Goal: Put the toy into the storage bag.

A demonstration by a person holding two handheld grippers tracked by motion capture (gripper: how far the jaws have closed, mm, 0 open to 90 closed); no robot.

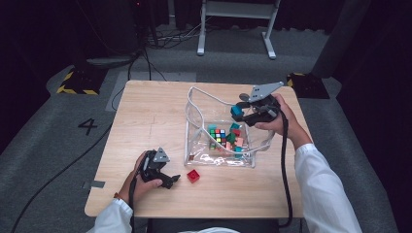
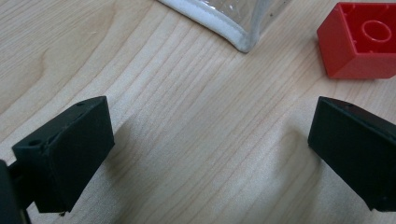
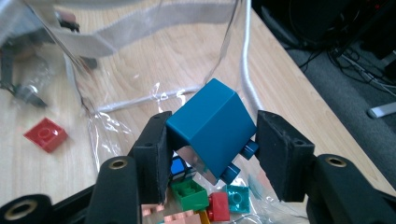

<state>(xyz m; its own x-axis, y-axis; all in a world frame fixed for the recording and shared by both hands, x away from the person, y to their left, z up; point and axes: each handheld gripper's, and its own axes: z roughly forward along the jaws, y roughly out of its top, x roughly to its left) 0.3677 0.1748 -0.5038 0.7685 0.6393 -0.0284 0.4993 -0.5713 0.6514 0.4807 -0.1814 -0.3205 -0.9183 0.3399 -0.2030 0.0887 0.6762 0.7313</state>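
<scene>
My right gripper [image 1: 239,115] hangs over the mouth of a clear plastic bag [image 1: 194,121] and is shut on a teal brick [image 1: 236,110]. In the right gripper view the teal brick [image 3: 210,128] sits tilted between the pads [image 3: 156,149], with its studs against the right jaw. Below it lie several coloured bricks [image 3: 189,193] inside the bag. My left gripper [image 1: 171,180] rests low on the table near the front left, open, with nothing between its jaws. A red brick [image 1: 193,175] lies just to its right. In the left gripper view this red brick [image 2: 359,39] lies upside down past the right jaw.
The bag stands open in the middle of the wooden table [image 1: 145,111], its white-edged corner [image 2: 233,32] close ahead of my left gripper. A multicoloured puzzle cube [image 1: 219,135] lies among the bricks in the bag. The floor beyond holds cables and a white stand [image 1: 235,29].
</scene>
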